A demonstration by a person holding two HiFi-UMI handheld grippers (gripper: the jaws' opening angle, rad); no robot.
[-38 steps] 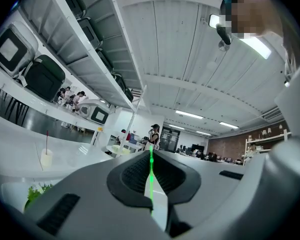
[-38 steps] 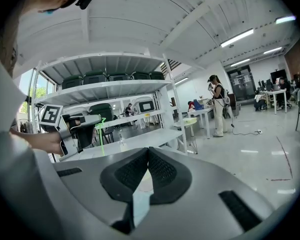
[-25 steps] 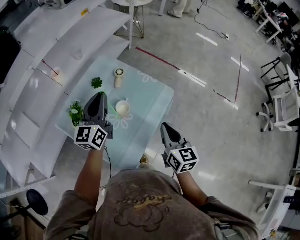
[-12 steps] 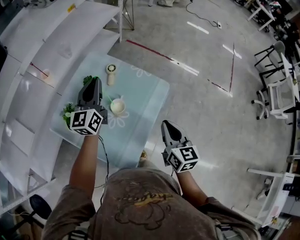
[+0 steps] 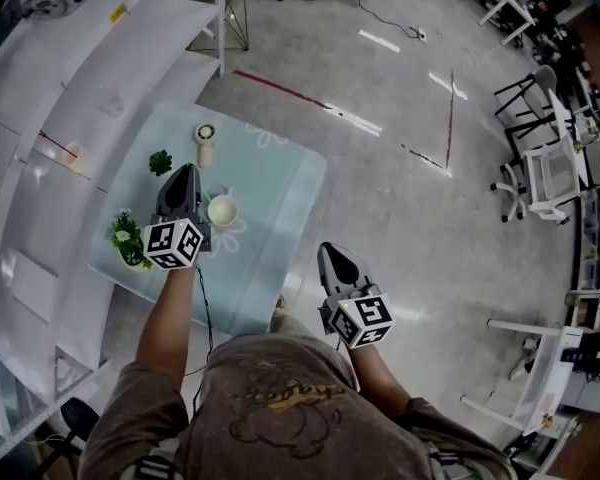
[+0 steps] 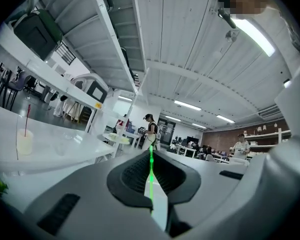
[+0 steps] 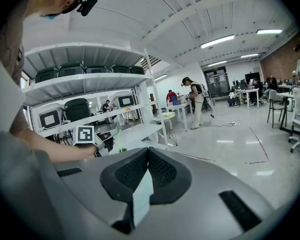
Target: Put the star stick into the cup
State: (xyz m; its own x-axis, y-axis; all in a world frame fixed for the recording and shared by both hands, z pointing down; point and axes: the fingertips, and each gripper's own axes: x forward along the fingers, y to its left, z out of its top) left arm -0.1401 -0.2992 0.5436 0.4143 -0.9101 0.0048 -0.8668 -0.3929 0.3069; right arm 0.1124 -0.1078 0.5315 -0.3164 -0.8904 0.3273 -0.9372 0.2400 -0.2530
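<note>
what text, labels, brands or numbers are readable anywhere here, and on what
No words or numbers can be read in any view.
Shirt: looping print, too blurred to read.
Left marker cube and right marker cube: black-and-white squares only, no letters.
Yellow tag on shelf: too small to read.

A pale glass tabletop [image 5: 280, 198] stands on grey polished floor [image 5: 410, 228] crossed by red tape lines [image 5: 280, 86]. White shelving [image 5: 90, 68] runs along the left, chairs [image 5: 548, 173] stand at right, strip lights [image 6: 187, 104] hang overhead.
</note>
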